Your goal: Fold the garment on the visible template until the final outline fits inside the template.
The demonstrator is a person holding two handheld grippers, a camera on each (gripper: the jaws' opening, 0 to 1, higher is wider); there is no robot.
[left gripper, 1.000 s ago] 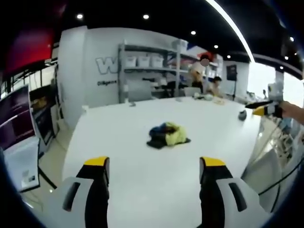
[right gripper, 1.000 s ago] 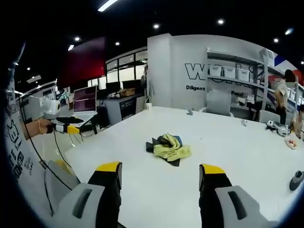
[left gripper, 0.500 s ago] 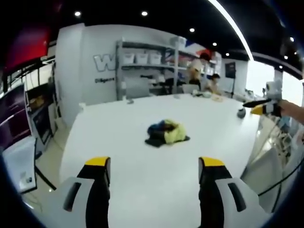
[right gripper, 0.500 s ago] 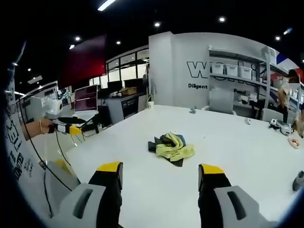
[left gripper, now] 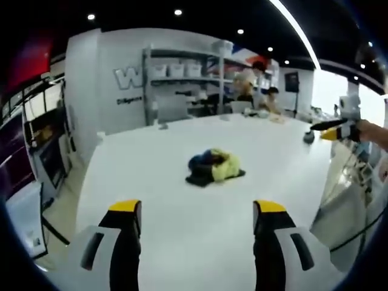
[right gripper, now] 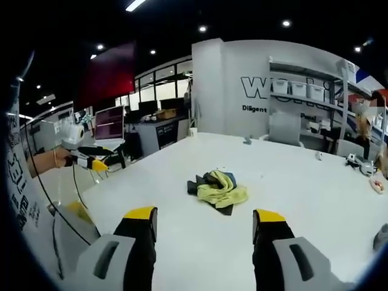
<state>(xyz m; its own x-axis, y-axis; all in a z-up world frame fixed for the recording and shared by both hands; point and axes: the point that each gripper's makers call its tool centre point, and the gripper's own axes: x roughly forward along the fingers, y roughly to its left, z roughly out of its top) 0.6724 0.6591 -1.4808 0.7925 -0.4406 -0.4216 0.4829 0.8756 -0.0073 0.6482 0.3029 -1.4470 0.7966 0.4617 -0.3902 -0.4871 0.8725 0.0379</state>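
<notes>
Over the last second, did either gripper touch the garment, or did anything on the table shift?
No. Nothing was gripped or released. Only the cameras drifted slightly with the hands. The crumpled garment lies in the same heap on the white table, and the left gripper and right gripper remain open, short of it.

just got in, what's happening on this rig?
A person holds two grippers above a white table. The left gripper and right gripper both have their jaws apart and hold nothing. A crumpled garment, yellow with dark and blue parts, lies bunched in the middle of the table, untouched. No folding has begun, and I can't make out a template outline under it. People sit at the far end by the shelves.
</notes>
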